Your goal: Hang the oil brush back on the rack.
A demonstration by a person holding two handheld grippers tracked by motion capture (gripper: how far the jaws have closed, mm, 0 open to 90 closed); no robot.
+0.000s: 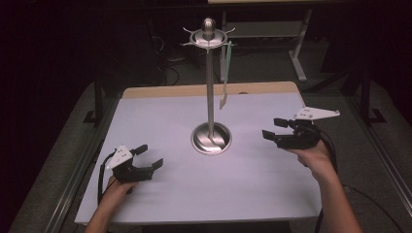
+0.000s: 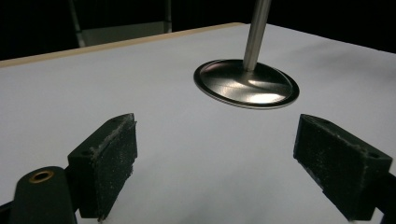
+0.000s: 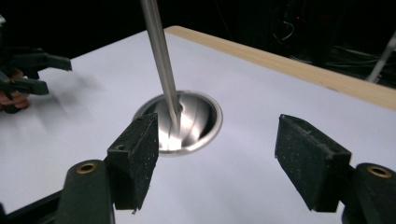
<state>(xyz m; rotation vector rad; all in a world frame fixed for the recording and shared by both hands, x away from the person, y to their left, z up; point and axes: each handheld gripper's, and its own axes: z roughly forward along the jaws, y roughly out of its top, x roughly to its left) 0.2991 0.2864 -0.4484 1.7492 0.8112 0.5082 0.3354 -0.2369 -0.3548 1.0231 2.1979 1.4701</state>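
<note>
Polished metal stand (image 1: 210,87) upright at the middle of a white-topped table (image 1: 184,194), long axis vertical: slim round pole rising from a shallow domed disc base (image 1: 211,138) to a ring of short hook arms (image 1: 208,38) capped by a rounded knob (image 1: 209,26). Brushed, mirror-like steel on the base, catching streaks of light in both gripper views. From one hook on the right side of the ring, a pale green-handled utensil (image 1: 226,77) hanging straight down, handle uppermost, flat pale blade at the bottom, just beside the pole but apart from it. No brand, label or lettering readable anywhere.

Left gripper (image 1: 145,158) low over the near left of the table, jaws spread wide with nothing between the rough black pads (image 2: 109,163), aimed toward the base. Right gripper (image 1: 276,130) to the right of the base, held in a hand (image 1: 316,155), jaws likewise parted and empty, textured pads (image 3: 137,154) framing pole and base in the right gripper view. Pale wooden strip (image 1: 204,90) along the table's far edge; dark floor and table legs beyond.
</note>
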